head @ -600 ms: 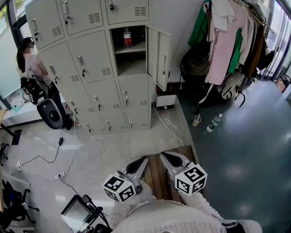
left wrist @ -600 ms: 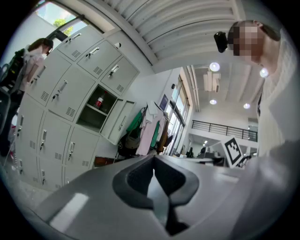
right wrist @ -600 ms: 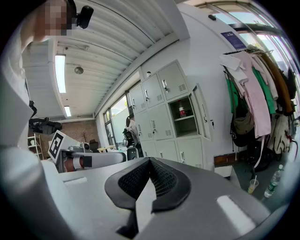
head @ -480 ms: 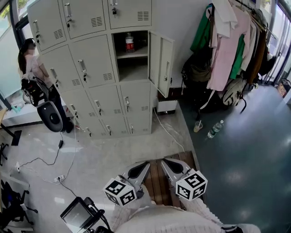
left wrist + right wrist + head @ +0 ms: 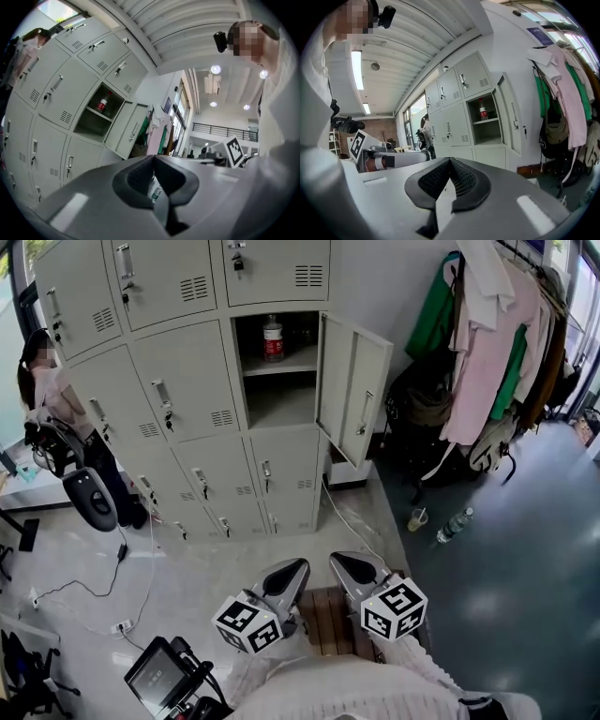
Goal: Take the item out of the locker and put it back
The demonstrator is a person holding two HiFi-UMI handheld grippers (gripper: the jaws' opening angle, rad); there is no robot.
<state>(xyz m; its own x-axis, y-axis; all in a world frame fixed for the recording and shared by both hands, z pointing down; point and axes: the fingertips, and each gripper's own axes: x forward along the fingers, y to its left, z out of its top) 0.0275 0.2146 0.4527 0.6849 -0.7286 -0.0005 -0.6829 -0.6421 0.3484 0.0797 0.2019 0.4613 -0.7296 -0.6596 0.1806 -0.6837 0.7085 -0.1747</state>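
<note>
Now the red-labelled bottle (image 5: pixel 273 337) stands in the locker (image 5: pixel 281 404) — left gripper (image 5: pixel 296 568) and right gripper (image 5: pixel 340 562), jaws pressed together.

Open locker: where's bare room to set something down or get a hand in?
Bay under the shelf looks bare; shelf is free right of the red-label bottle. Door stands wide, front entry open. Crowded: cup and clear bottle below the coats, cables at left.
</note>
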